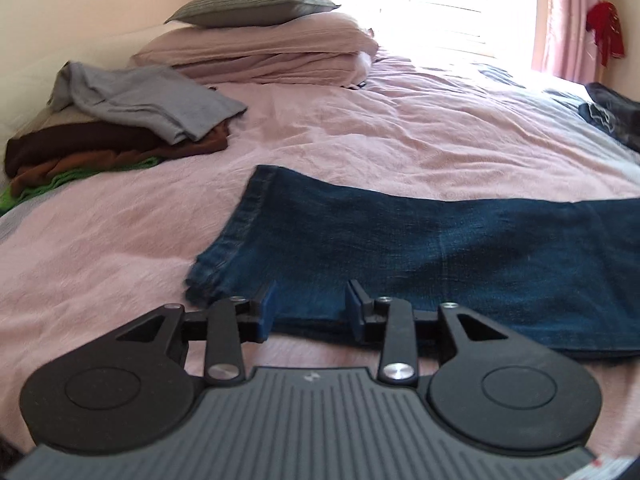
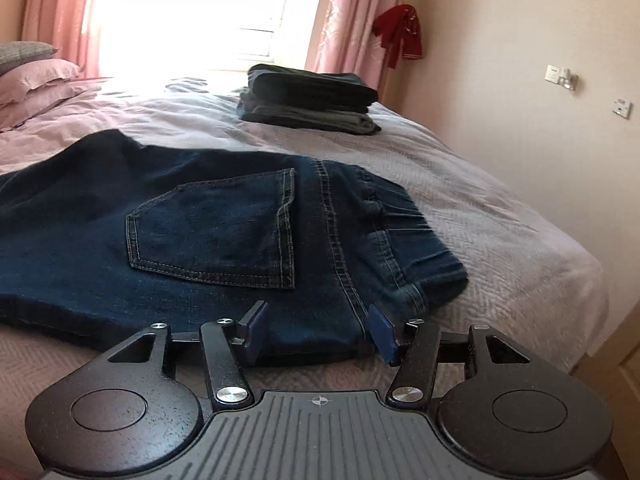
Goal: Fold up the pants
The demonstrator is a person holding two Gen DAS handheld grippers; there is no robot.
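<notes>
Dark blue jeans [image 1: 400, 248] lie flat across the pink bed, folded lengthwise with one leg on the other. In the left wrist view the hem end points left, and my left gripper [image 1: 310, 300] stands open at the near edge of the leg, close to the frayed hem corner. The right wrist view shows the seat of the jeans [image 2: 208, 224] with a back pocket and the waistband at the right. My right gripper [image 2: 316, 324] is open too, its blue pads on either side of the near edge by the centre seam. Neither gripper holds cloth.
A pile of folded clothes [image 1: 120, 120] in grey, brown and green sits at the far left, with stacked pillows [image 1: 260, 40] behind. A stack of folded dark pants [image 2: 308, 98] lies near the window. The bed's right edge [image 2: 580, 280] drops off beside a wall.
</notes>
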